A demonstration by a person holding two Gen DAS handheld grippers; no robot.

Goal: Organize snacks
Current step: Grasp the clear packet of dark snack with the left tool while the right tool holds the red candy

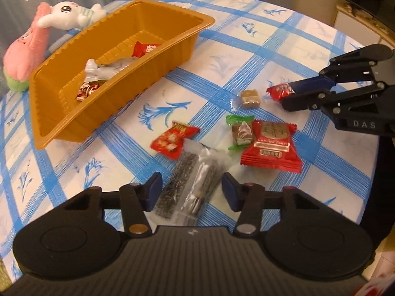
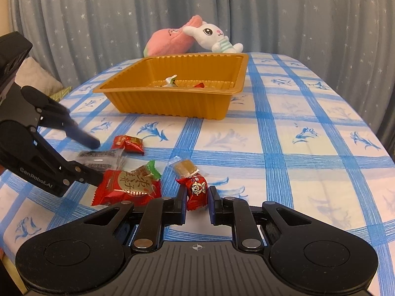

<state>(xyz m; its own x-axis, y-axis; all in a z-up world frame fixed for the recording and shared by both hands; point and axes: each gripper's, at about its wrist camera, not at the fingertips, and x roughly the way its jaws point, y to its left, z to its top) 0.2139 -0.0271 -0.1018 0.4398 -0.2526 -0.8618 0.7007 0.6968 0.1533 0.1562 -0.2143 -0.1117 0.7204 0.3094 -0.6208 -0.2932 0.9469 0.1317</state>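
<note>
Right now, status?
Right gripper shut on red candy. Left gripper open astride clear packets. Tray part filled, nothing blocking.

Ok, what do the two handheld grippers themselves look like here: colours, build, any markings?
Both are black plastic with ribbed bodies, round side discs and linkage arms on silver rivets, ending in dark blue pads. The left gripper reads "GenRobot.AI" along its side in the right wrist view. The right gripper shows "DAS" in the left wrist view. No cables or sleeves visible.

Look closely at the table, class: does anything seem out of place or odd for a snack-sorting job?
Yes: two plush toys lie behind the orange tray, and they are not snacks. Several wrapped snacks lie loose on the tablecloth, unsorted.
</note>
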